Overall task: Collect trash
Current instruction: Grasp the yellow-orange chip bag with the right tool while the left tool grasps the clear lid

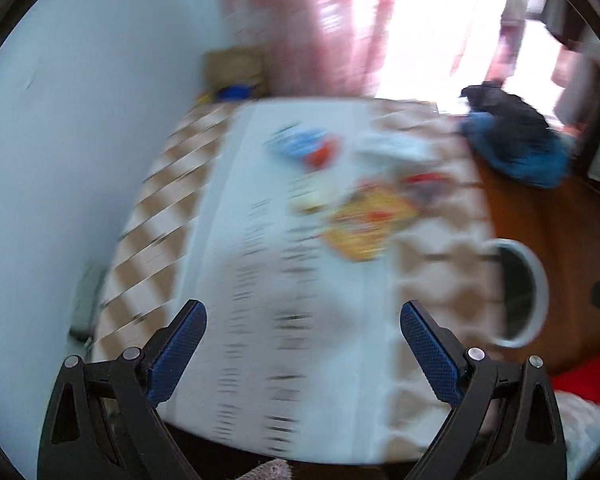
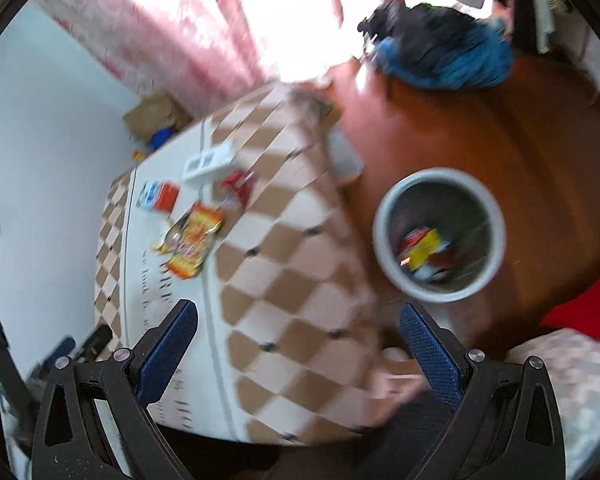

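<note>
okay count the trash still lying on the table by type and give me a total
Wrappers: 2, a yellow-orange wrapper and a red wrapper
Small boxes: 1, a blue and red box
White paper packs: 1, a white pack
Total: 4

Both views are bright with daylight that pours in from the top of the frame, where the window (image 1: 432,28) burns out to pure white behind the pink curtain (image 2: 160,32). Motion blur smears nearly everything: in the left wrist view the wrappers (image 1: 364,216) at centre are streaked, and in the right wrist view the bin (image 2: 496,216) at right is soft. Only the gripper fingers along the bottom edge stay sharp. Fisheye distortion bends the scene, with black vignetting in the corners.
</note>
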